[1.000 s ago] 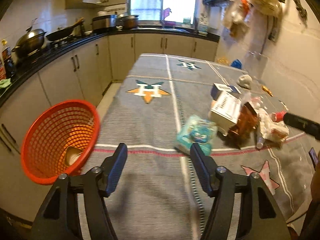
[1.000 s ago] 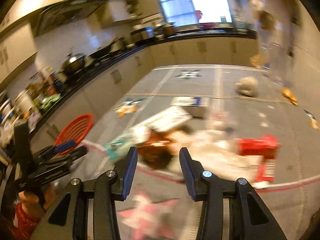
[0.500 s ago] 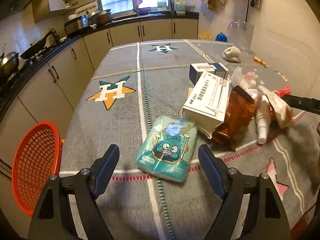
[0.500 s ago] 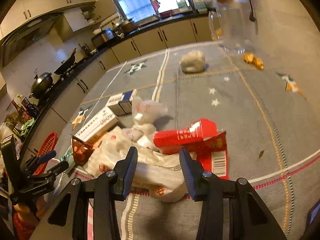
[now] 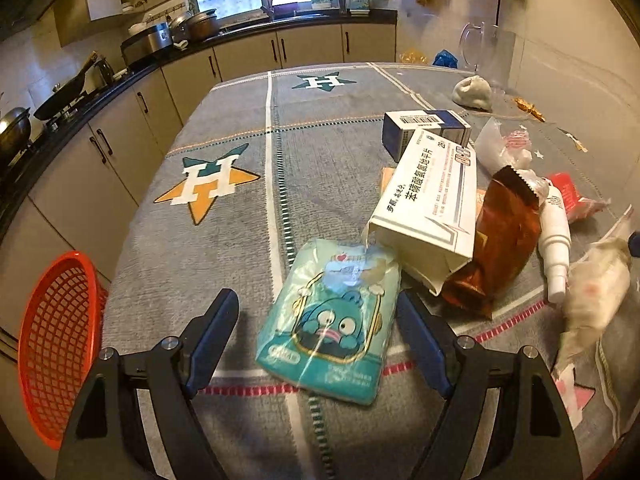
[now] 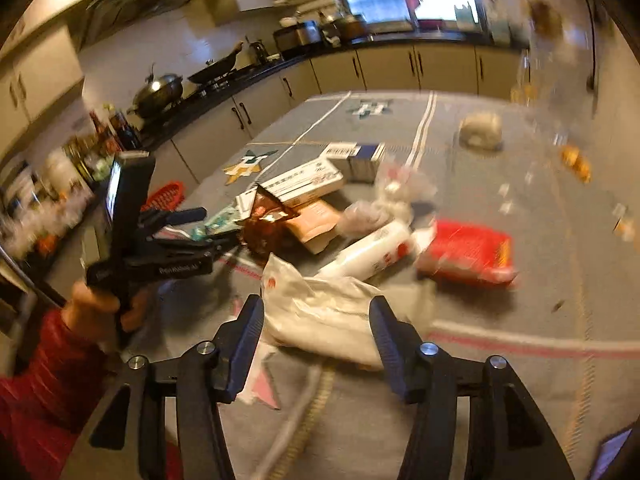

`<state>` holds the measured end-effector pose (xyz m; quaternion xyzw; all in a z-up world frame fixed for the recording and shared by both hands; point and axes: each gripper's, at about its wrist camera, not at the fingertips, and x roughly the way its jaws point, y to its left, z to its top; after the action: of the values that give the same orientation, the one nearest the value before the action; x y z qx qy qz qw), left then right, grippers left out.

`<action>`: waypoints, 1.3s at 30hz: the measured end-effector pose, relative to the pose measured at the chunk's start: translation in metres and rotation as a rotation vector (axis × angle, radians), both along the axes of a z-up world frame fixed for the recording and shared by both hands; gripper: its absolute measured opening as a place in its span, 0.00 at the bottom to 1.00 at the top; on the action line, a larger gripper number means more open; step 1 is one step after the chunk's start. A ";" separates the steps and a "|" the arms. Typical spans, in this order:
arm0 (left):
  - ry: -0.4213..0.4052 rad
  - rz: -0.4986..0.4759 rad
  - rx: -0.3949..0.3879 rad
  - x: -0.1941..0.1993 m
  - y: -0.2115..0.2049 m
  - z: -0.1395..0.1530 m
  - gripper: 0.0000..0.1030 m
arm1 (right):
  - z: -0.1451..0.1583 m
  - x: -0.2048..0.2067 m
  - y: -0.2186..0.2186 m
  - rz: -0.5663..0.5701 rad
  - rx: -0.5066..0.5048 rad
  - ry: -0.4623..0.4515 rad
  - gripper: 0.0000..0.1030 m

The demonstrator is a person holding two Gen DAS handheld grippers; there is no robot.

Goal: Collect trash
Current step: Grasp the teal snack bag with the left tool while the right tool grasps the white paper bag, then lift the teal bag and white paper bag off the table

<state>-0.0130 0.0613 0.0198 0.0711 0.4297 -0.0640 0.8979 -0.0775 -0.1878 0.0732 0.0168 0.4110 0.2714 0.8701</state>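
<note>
Teal tissue pack [image 5: 332, 324] is bracketed by the left gripper [image 5: 318, 320], jaws spread and just widened, no pad contact yet. Just right of the pack, a white bag [image 6: 328, 312] sits between the right gripper [image 6: 316, 328] jaws, also just opened. Risk: pack's slick film could slip if it's pinched off-centre, and the white carton [image 5: 428, 204] touching its far edge may get dragged. Red basket [image 5: 52, 344] waits well left of the pack.

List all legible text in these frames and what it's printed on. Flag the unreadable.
"H": on the star patches of the tablecloth.
"苯磺酸氨氯地平片": on the long white medicine box; its smaller print is too small to read.
Blue-and-white box: a barcode only, digits unreadable.
Teal cartoon pouch: lettering too glared to read.
Red packet, white bottle: blurred.
</note>
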 end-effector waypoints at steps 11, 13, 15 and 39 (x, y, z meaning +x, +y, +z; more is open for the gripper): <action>-0.002 0.064 -0.033 -0.002 0.005 0.001 0.40 | -0.005 0.009 -0.024 -0.077 0.061 0.103 0.59; -0.017 0.072 -0.039 -0.008 0.007 0.004 0.38 | -0.005 0.008 -0.028 -0.093 0.105 0.147 0.63; -0.019 0.078 -0.061 -0.013 0.009 0.005 0.38 | -0.007 0.004 -0.032 -0.101 0.156 0.190 0.65; -0.053 0.075 -0.140 -0.030 0.025 0.013 0.38 | -0.041 0.050 0.044 -0.179 -0.073 0.205 0.38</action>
<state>-0.0429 0.0863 0.0324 -0.0065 0.4026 -0.0583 0.9135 -0.0277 -0.1439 0.0322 0.0494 0.5043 0.1745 0.8443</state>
